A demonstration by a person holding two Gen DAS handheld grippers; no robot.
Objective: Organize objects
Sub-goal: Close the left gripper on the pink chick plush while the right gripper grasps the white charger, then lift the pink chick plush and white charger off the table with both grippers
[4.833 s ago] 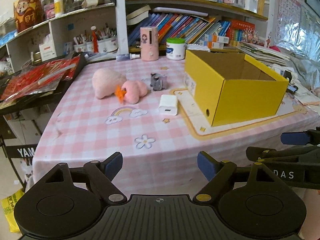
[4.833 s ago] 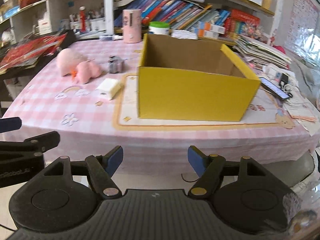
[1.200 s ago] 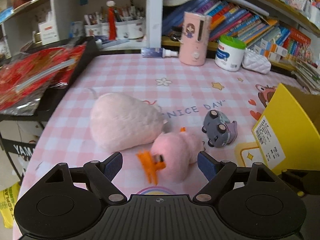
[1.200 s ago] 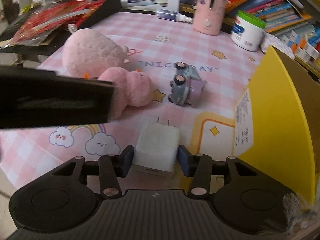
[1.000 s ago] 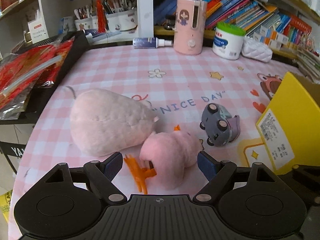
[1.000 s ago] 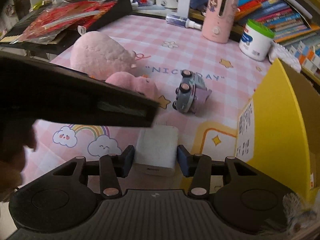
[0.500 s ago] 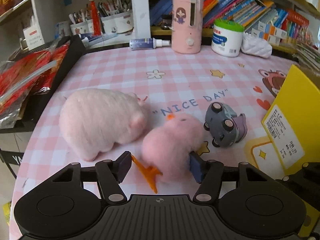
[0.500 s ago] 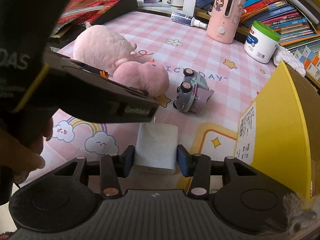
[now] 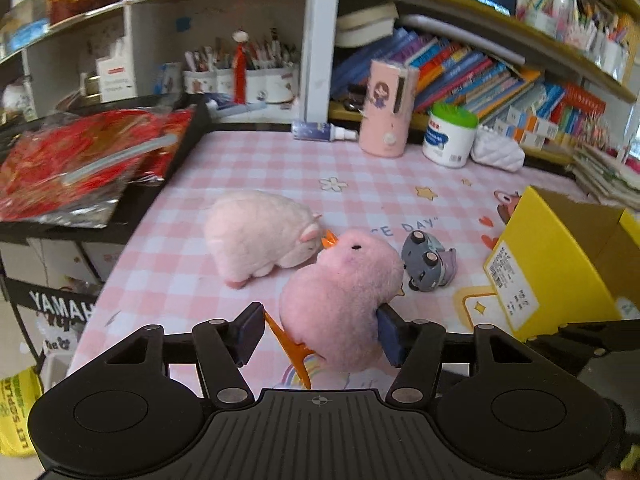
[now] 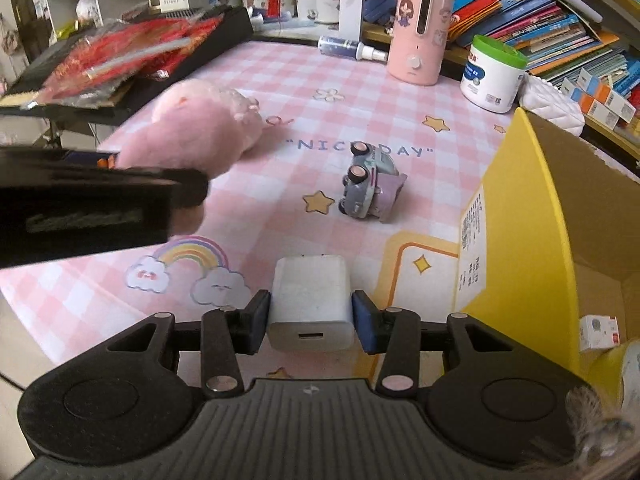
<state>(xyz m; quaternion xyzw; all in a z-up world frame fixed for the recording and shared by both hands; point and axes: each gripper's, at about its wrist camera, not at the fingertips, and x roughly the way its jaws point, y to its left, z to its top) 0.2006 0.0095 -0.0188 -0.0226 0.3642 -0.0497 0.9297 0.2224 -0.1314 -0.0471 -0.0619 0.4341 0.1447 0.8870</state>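
My left gripper [image 9: 318, 330] is shut on a pink plush bird [image 9: 344, 296] with orange beak and feet, held above the pink checked tablecloth. It also shows in the right wrist view [image 10: 188, 136]. My right gripper [image 10: 312, 312] is shut on a white charger block [image 10: 310, 300], raised off the cloth. A pale pink plush pig [image 9: 256, 234] lies on the cloth to the left. A small grey toy car [image 9: 428, 260] lies on its side, also in the right wrist view [image 10: 370, 184]. An open yellow cardboard box [image 10: 532, 216] stands at the right, seen too in the left wrist view [image 9: 560, 264].
A pink dispenser [image 10: 420, 28], a green-lidded white jar [image 10: 494, 74] and a small spray bottle [image 10: 352, 48] stand along the table's back edge. Bookshelves rise behind. A black tray with red packets [image 9: 80, 168] sits at the left. Small items lie inside the box [image 10: 600, 332].
My left gripper closed on the pink bird and lifted it upright off the cloth. My right gripper, shut on the charger, rose a little and drew back.
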